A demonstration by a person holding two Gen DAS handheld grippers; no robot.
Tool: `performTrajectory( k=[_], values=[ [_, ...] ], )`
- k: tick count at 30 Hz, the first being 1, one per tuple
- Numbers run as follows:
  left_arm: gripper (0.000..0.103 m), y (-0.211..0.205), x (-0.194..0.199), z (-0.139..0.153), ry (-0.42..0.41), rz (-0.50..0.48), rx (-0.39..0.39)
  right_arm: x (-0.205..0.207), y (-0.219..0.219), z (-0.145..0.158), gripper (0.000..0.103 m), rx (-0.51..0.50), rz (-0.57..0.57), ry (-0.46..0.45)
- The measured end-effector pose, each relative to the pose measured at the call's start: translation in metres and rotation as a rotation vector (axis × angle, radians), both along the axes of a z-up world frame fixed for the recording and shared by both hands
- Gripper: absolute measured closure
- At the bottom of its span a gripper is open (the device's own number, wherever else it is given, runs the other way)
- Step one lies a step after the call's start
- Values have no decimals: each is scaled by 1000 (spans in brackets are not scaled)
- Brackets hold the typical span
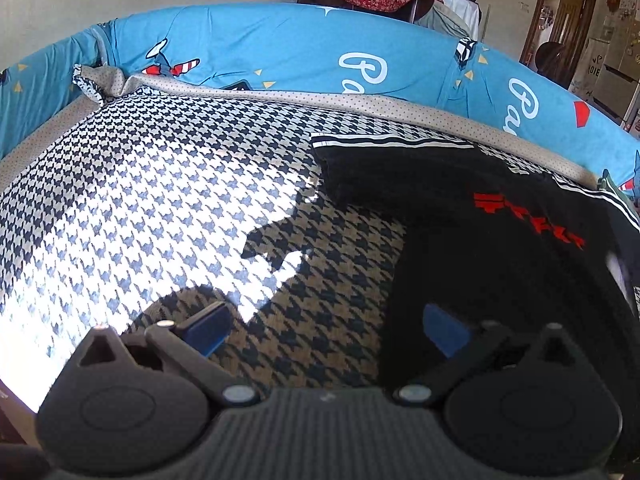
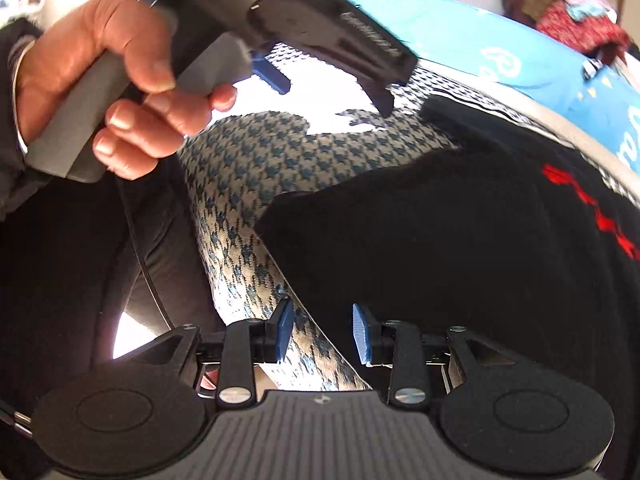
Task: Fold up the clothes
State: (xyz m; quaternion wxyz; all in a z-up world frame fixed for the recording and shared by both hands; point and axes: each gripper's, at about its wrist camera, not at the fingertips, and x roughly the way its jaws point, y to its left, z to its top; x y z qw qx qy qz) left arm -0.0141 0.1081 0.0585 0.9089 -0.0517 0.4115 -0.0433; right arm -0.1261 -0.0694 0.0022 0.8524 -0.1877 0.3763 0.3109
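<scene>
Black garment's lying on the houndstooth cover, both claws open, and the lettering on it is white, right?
Not quite: the lettering on the black garment is red, as the left wrist view shows. The garment lies on the houndstooth cover, with left claw and right claw open.

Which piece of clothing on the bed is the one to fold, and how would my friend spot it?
Find the bed with the black-and-white houndstooth cover and the bright blue quilt bunched along its far edge. On the cover's right side lies a black garment. It is the only dark thing lying there, with red marks across it and white stripes along its far edge.
</scene>
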Motion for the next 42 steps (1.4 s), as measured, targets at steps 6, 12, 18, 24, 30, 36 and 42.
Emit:
performTrajectory(
  k=[6, 12, 18, 24, 30, 36, 42],
  values=[
    [0, 8, 0, -1, 5, 21, -34, -5, 28, -11, 71, -110, 84, -116],
    [0, 14, -2, -2, 8, 34, -56, -10, 54, -27, 72, -234, 142, -299],
    [0, 17, -3, -3, 11, 46, -76, 19, 27, -4, 97, -34, -48, -223],
    [0, 7, -1, -11, 43, 5, -110, 74, -33, 11, 96, 237, -361, -73],
    [0, -14, 4, -22, 83, -38, -115, 102, -80, 4, 92, 295, -539, -15],
    [0, -33, 13, -32, 118, -44, -98, 95, -107, 10, 76, 323, -638, -54],
    [0, -33, 15, -35, 134, -16, -98, 78, -123, 25, 76, 356, -632, -90]
  ],
)
